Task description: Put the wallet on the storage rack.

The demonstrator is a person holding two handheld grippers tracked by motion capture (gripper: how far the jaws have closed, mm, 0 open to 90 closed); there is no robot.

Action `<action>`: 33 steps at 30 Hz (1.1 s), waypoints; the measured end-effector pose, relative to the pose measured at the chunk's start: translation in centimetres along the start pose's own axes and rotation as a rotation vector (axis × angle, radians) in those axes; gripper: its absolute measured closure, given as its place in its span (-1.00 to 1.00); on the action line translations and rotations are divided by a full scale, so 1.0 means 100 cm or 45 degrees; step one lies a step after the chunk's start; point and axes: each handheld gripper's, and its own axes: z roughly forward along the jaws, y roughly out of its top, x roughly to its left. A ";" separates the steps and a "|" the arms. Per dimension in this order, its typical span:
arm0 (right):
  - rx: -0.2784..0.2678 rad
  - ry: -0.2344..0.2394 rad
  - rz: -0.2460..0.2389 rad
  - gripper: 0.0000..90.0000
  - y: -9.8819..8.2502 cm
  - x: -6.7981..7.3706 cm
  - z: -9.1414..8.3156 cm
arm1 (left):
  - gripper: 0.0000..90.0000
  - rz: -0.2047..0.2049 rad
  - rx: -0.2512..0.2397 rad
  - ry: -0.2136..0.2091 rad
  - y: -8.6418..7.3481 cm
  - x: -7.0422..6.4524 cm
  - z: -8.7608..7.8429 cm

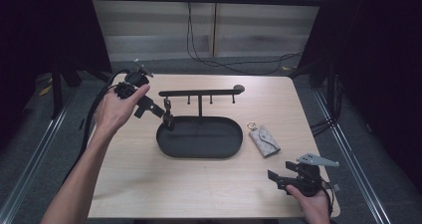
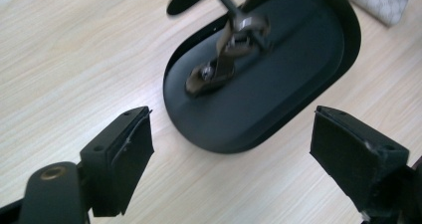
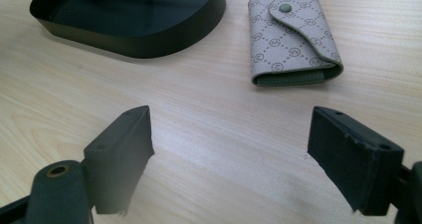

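A black oval tray (image 1: 209,140) with a T-shaped hook rail (image 1: 199,92) stands mid-table. A dark strap with a metal clasp (image 1: 168,115) hangs from the rail's left hook, and its lower end rests in the tray (image 2: 298,59). The left gripper view has this strap (image 2: 224,64) just beyond the jaws. My left gripper (image 1: 152,107) hovers by the tray's left end, open (image 2: 231,139), nothing between its jaws. A grey patterned key pouch (image 1: 264,140) lies right of the tray. My right gripper (image 1: 276,179) stands open near the front right corner, the pouch (image 3: 291,35) ahead of it.
The tray wall (image 3: 149,35) rises ahead and left of the right gripper (image 3: 229,149). Bare wood lies between the tray and the table's front edge. Cables run across the floor behind the table. Dark frames flank both sides.
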 end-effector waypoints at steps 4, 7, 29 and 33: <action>0.006 -0.002 0.002 -0.61 0.000 -0.001 0.001 | -0.59 0.007 -0.001 -0.021 -0.012 0.004 0.001; 0.006 -0.003 0.005 -0.61 0.001 0.000 0.002 | -0.59 0.032 0.003 -0.062 -0.021 0.006 -0.002; 0.013 0.039 -0.017 -0.56 0.005 0.005 0.005 | -0.52 -0.039 -0.359 -0.002 -0.113 0.011 0.010; 0.026 0.060 -0.041 -0.56 0.007 0.011 0.008 | -0.51 0.035 -0.392 0.034 -0.137 -0.005 0.009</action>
